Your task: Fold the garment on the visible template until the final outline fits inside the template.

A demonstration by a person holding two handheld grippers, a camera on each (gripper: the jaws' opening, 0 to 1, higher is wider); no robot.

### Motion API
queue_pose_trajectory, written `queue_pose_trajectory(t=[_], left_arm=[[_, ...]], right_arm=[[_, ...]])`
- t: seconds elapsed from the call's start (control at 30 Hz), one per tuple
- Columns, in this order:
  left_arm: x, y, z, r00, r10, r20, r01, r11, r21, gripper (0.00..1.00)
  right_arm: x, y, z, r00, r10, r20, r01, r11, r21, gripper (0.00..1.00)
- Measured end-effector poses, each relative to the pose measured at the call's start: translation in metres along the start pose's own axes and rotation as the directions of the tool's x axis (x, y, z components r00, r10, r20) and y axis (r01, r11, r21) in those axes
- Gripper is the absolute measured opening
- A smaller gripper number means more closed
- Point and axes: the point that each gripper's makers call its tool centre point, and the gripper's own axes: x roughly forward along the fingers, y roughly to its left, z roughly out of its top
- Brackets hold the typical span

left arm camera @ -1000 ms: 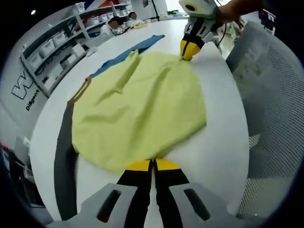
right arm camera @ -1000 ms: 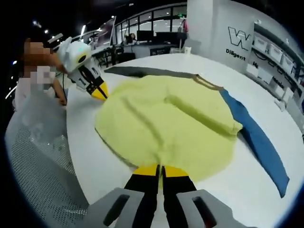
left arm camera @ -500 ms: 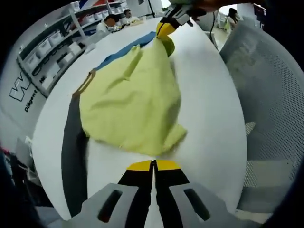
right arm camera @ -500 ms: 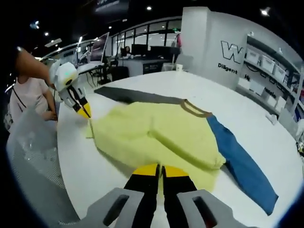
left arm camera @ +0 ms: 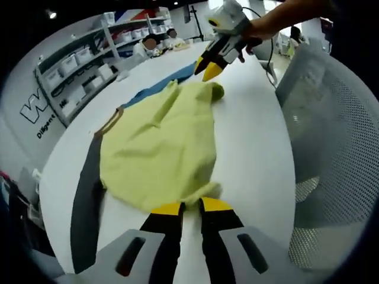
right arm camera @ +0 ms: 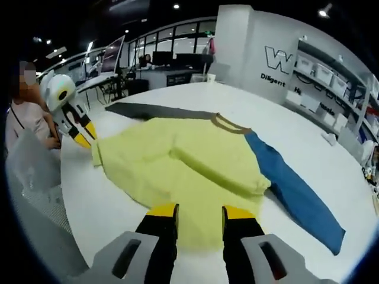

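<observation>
A yellow garment [left arm camera: 160, 142] [right arm camera: 189, 160] lies folded on the round white table [left arm camera: 260, 154], with a brown collar [left arm camera: 109, 121], a blue sleeve [right arm camera: 296, 201] and a dark grey sleeve [left arm camera: 83, 195] stretched out to either side. My left gripper [left arm camera: 190, 207] is open, its tips at the garment's near edge with nothing between them. It also appears in the right gripper view as the left gripper [right arm camera: 87, 136], just off the far corner. My right gripper [right arm camera: 200, 212] stands wide open over the near hem. The left gripper view has this right gripper [left arm camera: 208, 66] above the far corner.
A grey mesh chair [left arm camera: 331, 148] [right arm camera: 35, 195] stands close against the table's edge. Shelves with white bins [left arm camera: 77, 65] [right arm camera: 337, 71] line the wall. People sit at a far table [left arm camera: 160, 41]. A hand [left arm camera: 272, 18] holds the right gripper.
Both grippers were shut on the garment's edge and carried it over the body. Now both have opened and let go, and the garment lies narrower.
</observation>
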Motion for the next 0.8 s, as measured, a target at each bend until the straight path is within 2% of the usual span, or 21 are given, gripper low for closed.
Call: queue_pose_trajectory(t=[0.13,0.2,0.3,0.33,0.4,0.43,0.57,0.67,0.8], left_arm=[[0.003,-0.007,0.003,1.000,-0.005,0.019,0.005,1.000,0.012,0.15],[0.007,-0.010,0.001,1.000,-0.014,0.009,0.014,1.000,0.014,0.17],[0.012,-0.014,0.002,1.000,-0.027,0.004,0.027,0.999,0.017,0.19],[0.014,-0.016,0.002,0.999,-0.037,0.000,0.037,0.999,0.008,0.20],[0.018,-0.018,0.003,0.999,-0.041,-0.001,0.041,0.999,0.006,0.23],[0.019,-0.018,0.005,0.999,-0.041,-0.003,0.041,0.999,0.010,0.25],[0.024,-0.021,0.013,0.999,-0.040,0.003,0.040,0.999,0.019,0.29],[0.026,-0.013,0.019,1.000,0.007,0.017,-0.008,0.997,0.077,0.29],[0.030,-0.008,0.020,1.000,0.025,0.004,-0.026,0.999,0.042,0.28]], right_arm=[[-0.010,-0.004,-0.020,1.000,0.002,-0.019,-0.002,1.000,0.016,0.27],[-0.013,0.003,-0.025,0.999,0.043,-0.006,-0.042,0.999,0.034,0.29],[-0.017,0.017,-0.027,0.995,0.099,0.032,-0.100,0.995,0.028,0.39],[-0.017,0.019,-0.031,0.994,0.105,0.023,-0.105,0.994,0.024,0.44],[-0.012,0.022,-0.042,0.994,0.110,-0.024,-0.110,0.994,0.015,0.46],[-0.011,0.022,-0.046,0.993,0.107,-0.045,-0.107,0.994,0.008,0.46],[-0.003,0.020,-0.046,0.995,0.093,-0.041,-0.092,0.995,0.023,0.45],[0.003,0.018,-0.044,0.996,0.072,-0.054,-0.071,0.997,0.016,0.43],[0.009,0.013,-0.045,0.996,0.042,-0.075,-0.039,0.998,0.039,0.34]])
